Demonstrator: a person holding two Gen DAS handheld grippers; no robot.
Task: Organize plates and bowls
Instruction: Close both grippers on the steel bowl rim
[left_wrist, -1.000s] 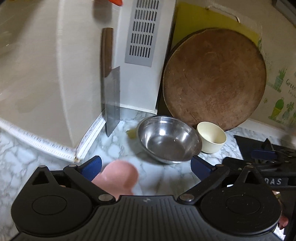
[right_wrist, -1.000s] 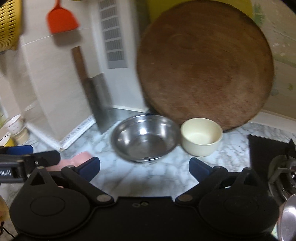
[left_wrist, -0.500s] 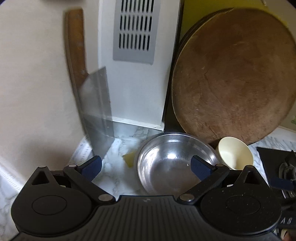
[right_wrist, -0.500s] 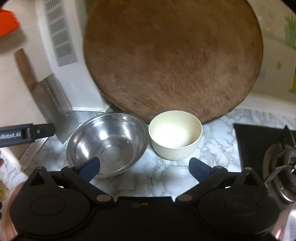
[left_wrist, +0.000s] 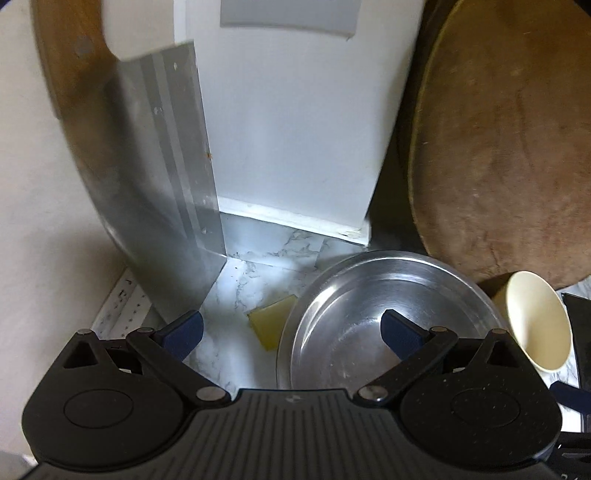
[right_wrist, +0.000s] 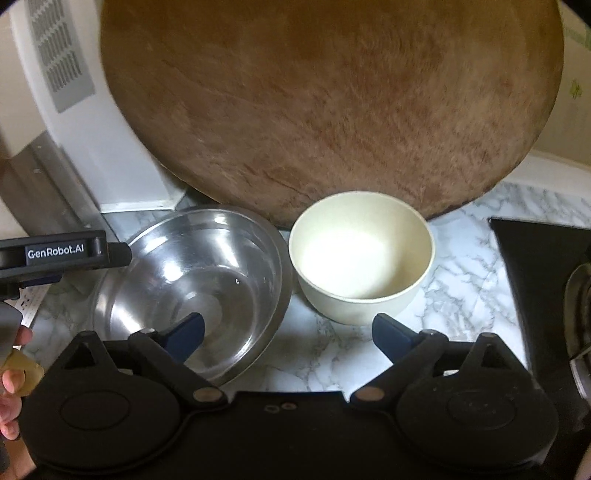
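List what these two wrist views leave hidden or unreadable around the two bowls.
- Steel bowl: near rim hidden by the left gripper body, left wrist view.
- Cream bowl: whether it touches the steel bowl, unclear.
- Yellow scrap: partly behind the bowl, unidentifiable.
- Stove: cut off, right wrist view.

A shiny steel bowl (right_wrist: 192, 291) and a smaller cream bowl (right_wrist: 362, 258), both upright and empty, sit just beside each other on the marble bench (right_wrist: 461, 291).
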